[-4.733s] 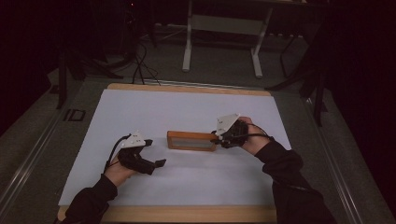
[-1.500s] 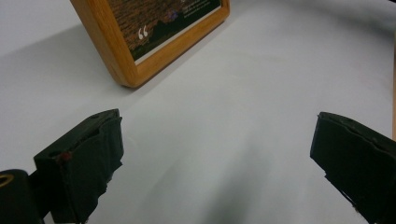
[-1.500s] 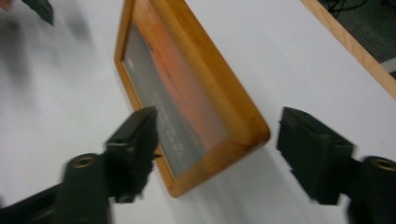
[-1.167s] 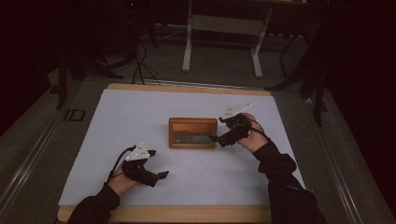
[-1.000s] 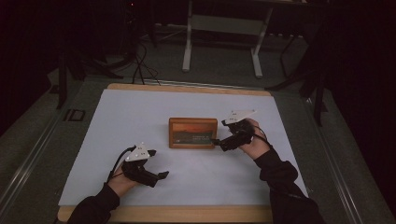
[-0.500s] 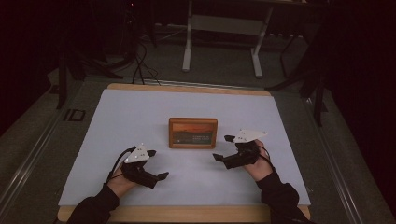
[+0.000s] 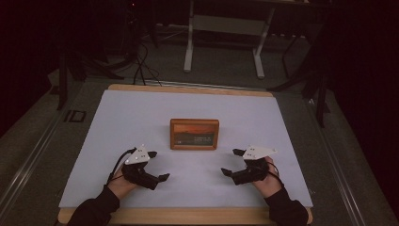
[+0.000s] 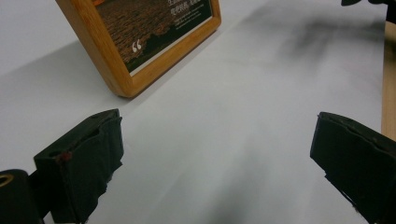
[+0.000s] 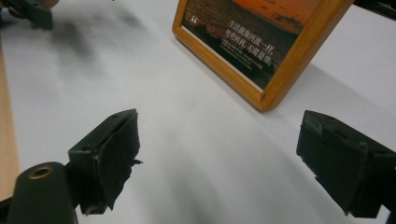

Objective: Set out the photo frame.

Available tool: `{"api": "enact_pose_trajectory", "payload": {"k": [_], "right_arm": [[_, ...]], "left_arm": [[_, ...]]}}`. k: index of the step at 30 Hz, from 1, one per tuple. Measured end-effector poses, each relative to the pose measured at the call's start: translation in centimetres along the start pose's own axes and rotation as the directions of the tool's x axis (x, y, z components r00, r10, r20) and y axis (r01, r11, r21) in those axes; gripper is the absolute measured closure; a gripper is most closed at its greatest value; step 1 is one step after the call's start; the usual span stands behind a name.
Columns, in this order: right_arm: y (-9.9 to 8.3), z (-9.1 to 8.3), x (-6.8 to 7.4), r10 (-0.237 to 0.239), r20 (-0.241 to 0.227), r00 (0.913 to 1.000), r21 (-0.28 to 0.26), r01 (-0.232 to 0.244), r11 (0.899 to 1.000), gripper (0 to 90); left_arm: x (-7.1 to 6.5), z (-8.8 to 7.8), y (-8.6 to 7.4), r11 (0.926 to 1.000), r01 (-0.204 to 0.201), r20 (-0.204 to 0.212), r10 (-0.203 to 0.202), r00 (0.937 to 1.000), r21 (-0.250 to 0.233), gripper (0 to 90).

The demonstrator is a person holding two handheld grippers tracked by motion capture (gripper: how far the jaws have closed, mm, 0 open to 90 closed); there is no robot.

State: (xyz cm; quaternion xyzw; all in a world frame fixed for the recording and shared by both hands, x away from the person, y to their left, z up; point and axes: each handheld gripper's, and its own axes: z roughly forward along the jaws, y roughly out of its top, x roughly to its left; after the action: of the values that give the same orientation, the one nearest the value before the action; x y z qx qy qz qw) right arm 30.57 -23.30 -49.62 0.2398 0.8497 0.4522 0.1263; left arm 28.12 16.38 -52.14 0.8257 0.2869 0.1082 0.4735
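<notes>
frame (image 7: 194, 134) is standing upright mid-table, released | left gripper (image 7: 157, 178) and right gripper (image 7: 230, 170) are resting near, jaws wide, holding nothing

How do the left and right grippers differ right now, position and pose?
The left gripper sits near the table's left front and its jaws point right; the right gripper sits near the right front and its jaws point left. The left gripper lies below and left of the picture frame, the right gripper below and right. Both are open, hold nothing, and are clear of the frame.
</notes>
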Motion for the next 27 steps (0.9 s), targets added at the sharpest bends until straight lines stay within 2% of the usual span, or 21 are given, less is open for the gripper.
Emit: {"api": "enact_pose_trajectory", "payload": {"k": [14,20,27], "right_arm": [[-2.4,-2.2,0.4,0.047,0.028,0.9985,-0.017,-0.047,0.999,12.8],[-3.1,-2.4,0.2,0.05,0.044,0.9977,-0.006,-0.05,0.999,12.8],[-3.5,-2.2,-0.2,0.069,0.042,0.9967,-0.014,-0.068,0.998,12.8]], "left_arm": [[0.0,0.1,0.0,1.0,-0.002,0.002,0.002,1.0,0.001,3.1],[-0.2,0.1,0.1,0.9999,-0.011,0.003,0.011,0.9999,-0.003,3.1],[-0.3,0.3,0.0,0.9998,-0.02,0.007,0.02,0.9998,0.008,3.0]]}}
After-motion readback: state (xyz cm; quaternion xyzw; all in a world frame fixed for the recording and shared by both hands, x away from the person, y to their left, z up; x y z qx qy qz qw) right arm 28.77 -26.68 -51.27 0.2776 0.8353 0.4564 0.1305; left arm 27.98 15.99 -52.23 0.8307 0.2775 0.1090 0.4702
